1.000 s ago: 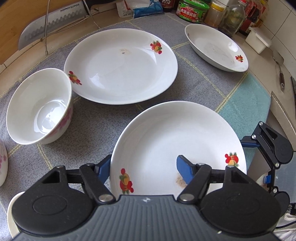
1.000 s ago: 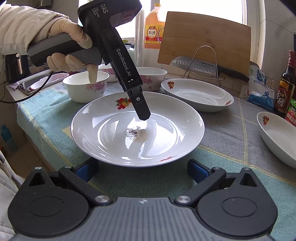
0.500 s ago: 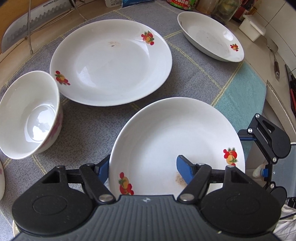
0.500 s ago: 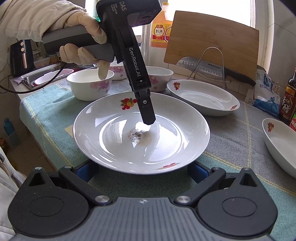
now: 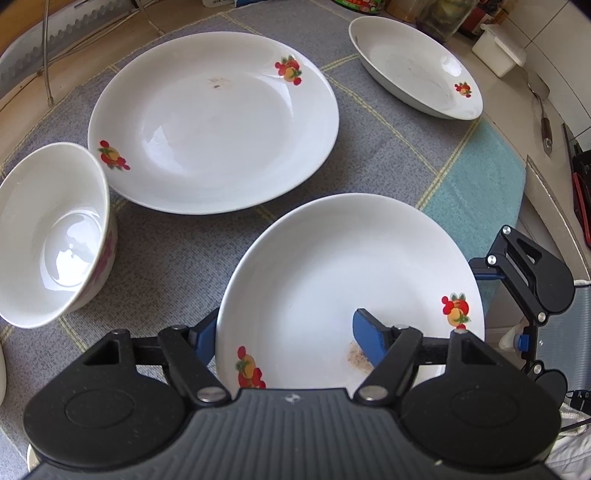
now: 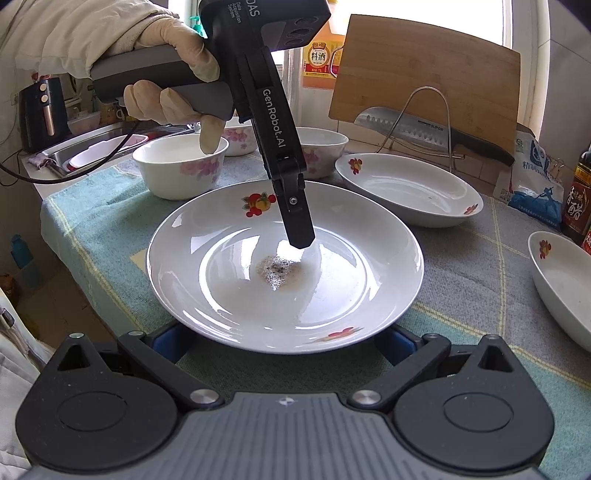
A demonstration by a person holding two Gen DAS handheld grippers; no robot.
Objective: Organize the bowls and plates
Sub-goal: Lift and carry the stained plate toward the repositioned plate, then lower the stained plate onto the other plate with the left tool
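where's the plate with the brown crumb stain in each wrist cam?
Left wrist: stained plate bottom centre, its rim between the left claw fingers.
Right wrist: stained plate centre, in front of the right claw.
Shared landmark: knife, top left in the left view.

My plate is shiny white china w/ a rough brown speck patch in the middle. Other plates look the same, smooth & glossy. Bowl is shiny china too, pink flowers on the side. Cloth under them is soft woven fabric, matt, gray & teal. My left gripper is matt black plastic w/ blue pads & small shiny metal screws. Board is wood, dull. Knife has a shiny metal blade. Rack is thin metal wire.
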